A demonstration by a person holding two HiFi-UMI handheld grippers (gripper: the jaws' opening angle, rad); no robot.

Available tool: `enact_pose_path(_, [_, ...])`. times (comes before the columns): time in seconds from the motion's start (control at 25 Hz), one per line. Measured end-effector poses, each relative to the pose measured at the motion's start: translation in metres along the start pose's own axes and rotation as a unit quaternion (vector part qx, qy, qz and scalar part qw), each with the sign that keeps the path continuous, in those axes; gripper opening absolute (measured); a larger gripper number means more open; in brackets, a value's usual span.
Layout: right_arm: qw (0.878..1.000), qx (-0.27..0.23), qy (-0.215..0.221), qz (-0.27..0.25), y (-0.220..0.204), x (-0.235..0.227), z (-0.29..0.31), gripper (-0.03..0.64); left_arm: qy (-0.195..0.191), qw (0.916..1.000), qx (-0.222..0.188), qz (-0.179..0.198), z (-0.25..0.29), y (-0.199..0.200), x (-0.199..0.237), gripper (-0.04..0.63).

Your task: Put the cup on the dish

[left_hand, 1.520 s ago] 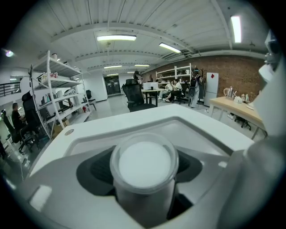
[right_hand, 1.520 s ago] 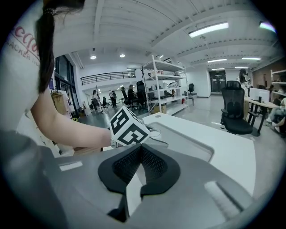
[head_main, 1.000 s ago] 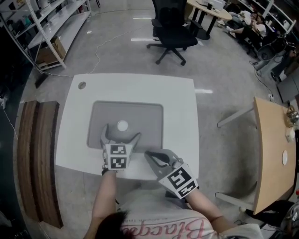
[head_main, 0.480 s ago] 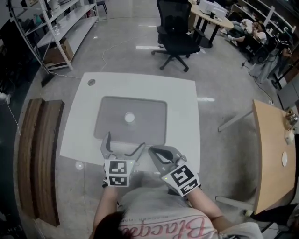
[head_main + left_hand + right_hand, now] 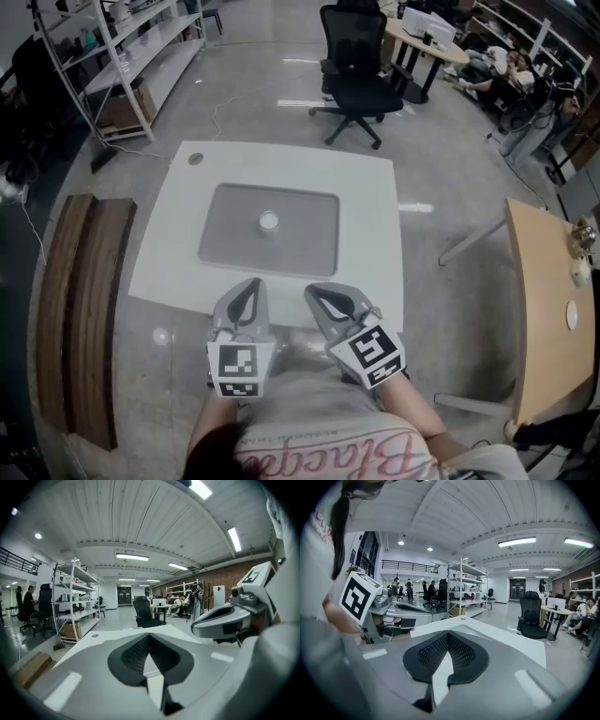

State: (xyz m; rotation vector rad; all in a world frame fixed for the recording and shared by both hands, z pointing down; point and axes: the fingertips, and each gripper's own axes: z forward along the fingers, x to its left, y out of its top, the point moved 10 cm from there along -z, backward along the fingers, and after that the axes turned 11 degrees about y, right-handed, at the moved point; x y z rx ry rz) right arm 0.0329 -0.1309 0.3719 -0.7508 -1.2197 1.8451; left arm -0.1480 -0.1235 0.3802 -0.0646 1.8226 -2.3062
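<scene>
A small white cup (image 5: 269,222) stands in the middle of a grey rectangular dish (image 5: 309,248) on the white table (image 5: 370,216). My left gripper (image 5: 250,283) hovers at the table's near edge, well back from the cup. Its jaws have just been closing and are shut with nothing between them (image 5: 149,637). My right gripper (image 5: 312,290) is beside it, also shut and empty (image 5: 448,634). Each gripper view shows the other gripper alongside: the right gripper (image 5: 225,620) and the left gripper (image 5: 396,609). The cup is hidden behind the jaws in both gripper views.
A black office chair (image 5: 356,66) stands beyond the table's far edge. White shelving (image 5: 122,56) is at the back left. A dark wooden bench (image 5: 80,309) lies along the left, and a wooden table (image 5: 548,309) at the right. A round cable hole (image 5: 195,158) marks the table's far-left corner.
The left gripper has drawn back from around the cup to the table's near edge, risen, and shut its jaws. The cup stays on the dish. The right gripper rose slightly.
</scene>
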Motion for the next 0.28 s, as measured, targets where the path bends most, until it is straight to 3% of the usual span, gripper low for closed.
enact_pose_path(0.28, [1.000,-0.010,-0.003,-0.017,0.003,0.013,-0.014,0.001,-0.010,0.9999,-0.008,0.002,-0.023,0.005,-0.010,-0.002])
